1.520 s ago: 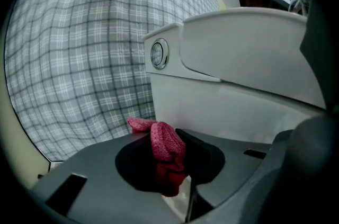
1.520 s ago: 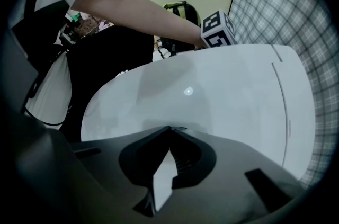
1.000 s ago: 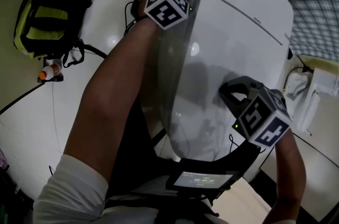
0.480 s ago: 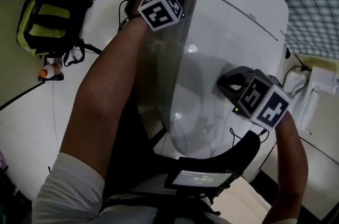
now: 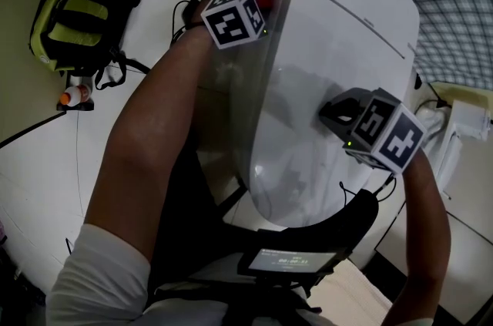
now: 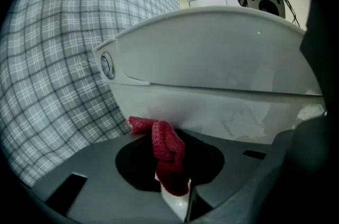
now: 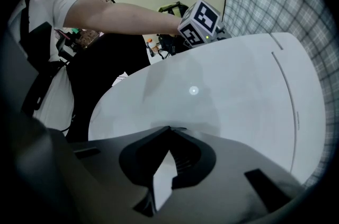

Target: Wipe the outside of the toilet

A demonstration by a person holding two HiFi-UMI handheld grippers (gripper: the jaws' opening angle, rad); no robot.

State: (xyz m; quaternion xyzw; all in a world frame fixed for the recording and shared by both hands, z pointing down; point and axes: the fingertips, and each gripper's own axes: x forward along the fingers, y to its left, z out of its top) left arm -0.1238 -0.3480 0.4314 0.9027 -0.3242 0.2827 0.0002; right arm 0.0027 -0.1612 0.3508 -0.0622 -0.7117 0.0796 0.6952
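Nearest me, a small screen (image 5: 289, 259) glows at chest level. My right gripper (image 7: 170, 134) is clenched on nothing, its tips aimed down at the glossy white top of the toilet (image 5: 339, 31) lid; I cannot tell whether they touch it. My left gripper (image 6: 175, 194) clamps a red cloth (image 6: 168, 150), whose free end lies against the toilet's left outer side, just under the lid's rim. The shell there is smooth and shiny, with faint reflections. Left of it, the pale tiled floor (image 5: 46, 155) carries a yellow-and-black backpack (image 5: 73, 20) with a bottle (image 5: 75, 95) beside it. A plaid covering (image 5: 454, 1) backs the toilet.
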